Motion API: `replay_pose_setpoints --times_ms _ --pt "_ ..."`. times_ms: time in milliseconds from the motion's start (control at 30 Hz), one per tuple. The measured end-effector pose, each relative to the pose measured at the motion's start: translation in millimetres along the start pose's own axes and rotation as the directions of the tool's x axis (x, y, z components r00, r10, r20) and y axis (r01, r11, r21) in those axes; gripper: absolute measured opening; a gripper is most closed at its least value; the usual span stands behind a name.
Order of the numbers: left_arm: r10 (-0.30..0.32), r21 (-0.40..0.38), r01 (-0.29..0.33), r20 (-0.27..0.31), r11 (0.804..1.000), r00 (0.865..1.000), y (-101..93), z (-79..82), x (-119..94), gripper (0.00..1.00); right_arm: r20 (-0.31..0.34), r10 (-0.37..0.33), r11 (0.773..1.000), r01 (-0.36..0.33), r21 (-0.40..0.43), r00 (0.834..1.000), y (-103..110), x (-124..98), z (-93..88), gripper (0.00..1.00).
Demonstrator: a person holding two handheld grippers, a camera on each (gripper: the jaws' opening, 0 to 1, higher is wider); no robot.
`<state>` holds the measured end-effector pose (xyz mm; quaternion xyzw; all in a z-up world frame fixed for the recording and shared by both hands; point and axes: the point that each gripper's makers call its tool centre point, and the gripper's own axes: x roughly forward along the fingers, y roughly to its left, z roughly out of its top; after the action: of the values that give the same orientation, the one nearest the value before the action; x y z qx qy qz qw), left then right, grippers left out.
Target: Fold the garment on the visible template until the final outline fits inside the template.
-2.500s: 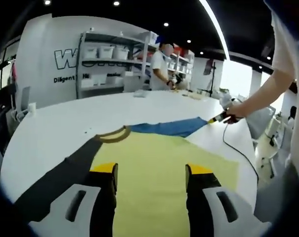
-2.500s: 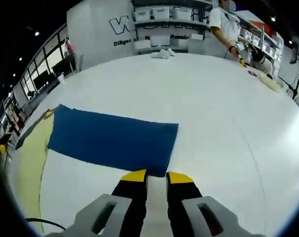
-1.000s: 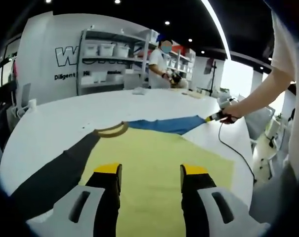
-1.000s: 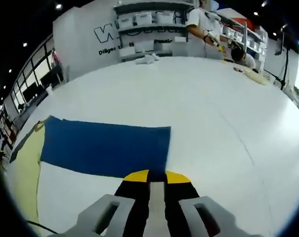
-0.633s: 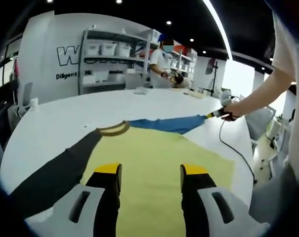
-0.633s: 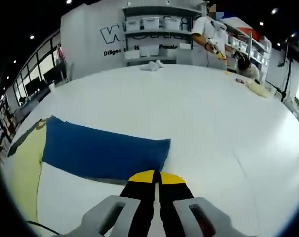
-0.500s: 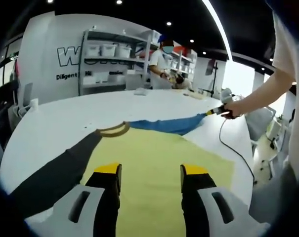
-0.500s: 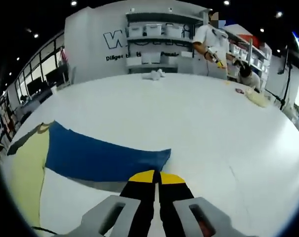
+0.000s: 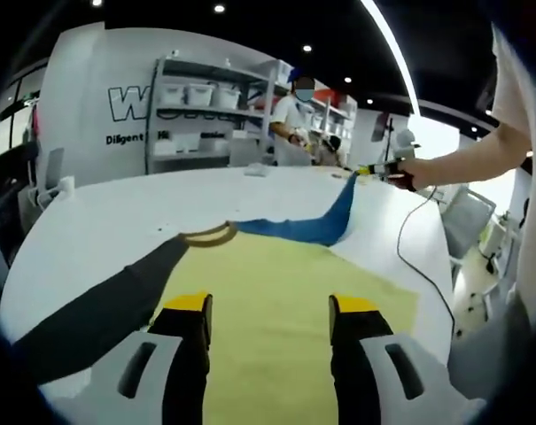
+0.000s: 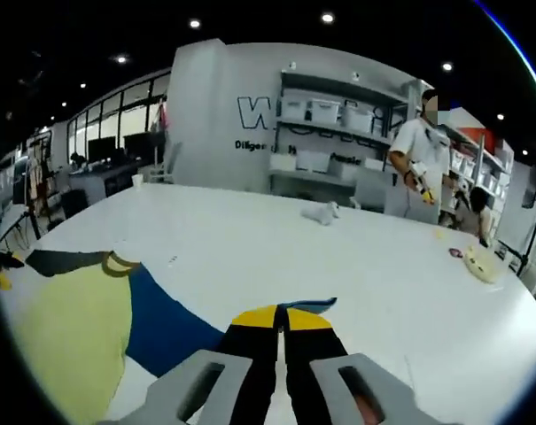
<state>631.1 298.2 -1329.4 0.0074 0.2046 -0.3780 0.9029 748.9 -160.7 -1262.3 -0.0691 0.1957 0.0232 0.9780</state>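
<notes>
While lifted off the table (image 10: 365, 266), blue sleeve (image 9: 325, 221) in right hand-held gripper (image 10: 281, 317).

The garment (image 9: 276, 292) is pale yellow with one blue, one black sleeve.

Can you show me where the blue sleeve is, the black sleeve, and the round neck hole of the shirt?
blue sleeve (image 9: 314, 227): left gripper view, on its lifted middle.
black sleeve (image 9: 99, 297): left gripper view, mid-length, flat on the table.
neck hole (image 9: 205, 235): left gripper view, on the tan collar band.
</notes>
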Motion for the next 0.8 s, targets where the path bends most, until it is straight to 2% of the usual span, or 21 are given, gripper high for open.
replay_pose_setpoints --times_ms 200,267,400,567,800 --pt "0.022 -0.02 -0.022 0.002 1.0 1.0 4.5 -3.5 -7 0.64 0.059 0.086 0.995 -0.082 -0.053 0.995 42 10 38.5 0.0" --pt "0.025 -0.016 -0.025 0.006 1.0 1.0 4.8 -3.9 -9 0.65 0.074 0.116 0.989 -0.109 -0.097 0.991 57 13 51.1 0.0" --pt "0.034 -0.021 -0.034 0.007 0.999 0.999 7.2 -6.6 -11 0.69 0.094 0.164 0.98 -0.151 -0.126 0.982 85 19 69.5 0.0" --pt "0.049 -0.028 -0.048 0.009 0.998 0.999 10.4 -8.0 -17 0.72 0.104 0.217 0.968 -0.2 -0.152 0.971 116 25 82.2 0.0" --pt "0.069 -0.048 -0.068 0.016 0.997 0.997 14.5 -13.2 -26 0.73 0.112 0.316 0.937 -0.292 -0.19 0.942 171 31 98.2 0.0"
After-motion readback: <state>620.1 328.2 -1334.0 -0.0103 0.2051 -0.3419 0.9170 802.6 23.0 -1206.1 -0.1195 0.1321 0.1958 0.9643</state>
